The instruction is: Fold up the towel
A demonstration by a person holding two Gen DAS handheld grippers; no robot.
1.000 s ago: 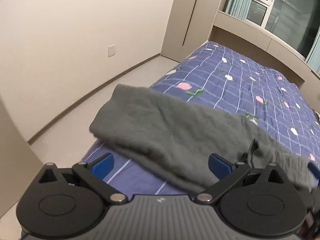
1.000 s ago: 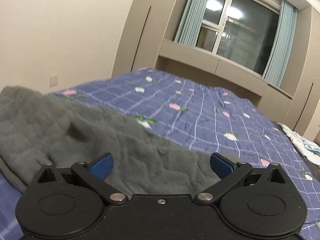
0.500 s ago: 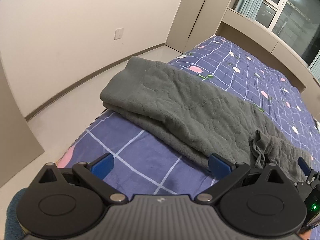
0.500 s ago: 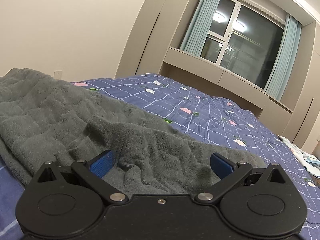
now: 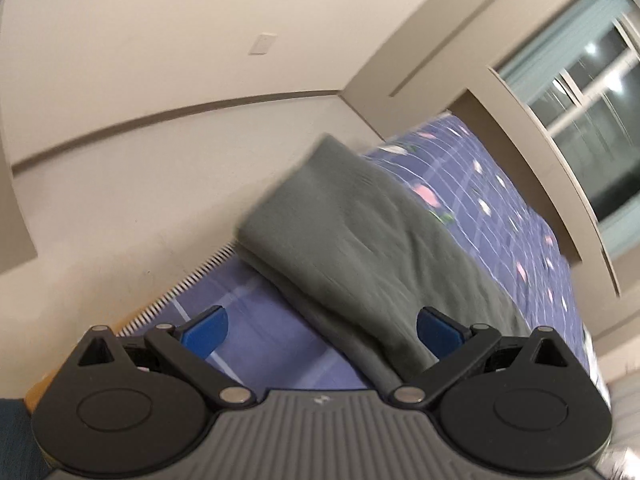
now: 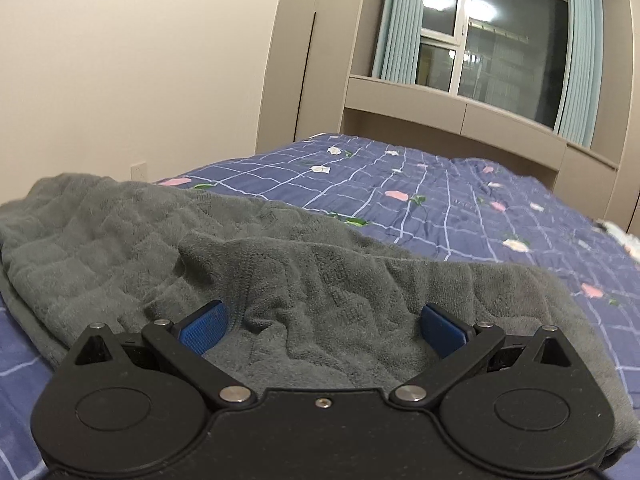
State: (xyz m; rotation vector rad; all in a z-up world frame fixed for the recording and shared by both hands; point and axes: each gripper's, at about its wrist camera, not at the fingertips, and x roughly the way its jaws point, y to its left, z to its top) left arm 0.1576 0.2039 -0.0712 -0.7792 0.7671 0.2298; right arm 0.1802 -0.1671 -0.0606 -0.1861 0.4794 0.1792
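Gray towel (image 6: pixel 280 264) is lying bunched along the near edge of the bed (image 6: pixel 460 208). Left tool (image 5: pixel 320 330) and right tool (image 6: pixel 322 330) are both spread wide, seemingly gripping nothing; left view's blurry.

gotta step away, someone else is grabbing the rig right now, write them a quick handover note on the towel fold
Left tongs: open, holding nothing, over the near edge of the bed; this view is tilted and blurred.
Right tongs: open, low over the rumpled near part of the grey towel, not gripping it.
Towel: lies on the blue checked bedspread, already doubled over once into a long band along the near side of the bed; two layers show at its edge.
Done: first fold.
Left: smooth the bunched part by the right tongs, then probably fold the band end to end.
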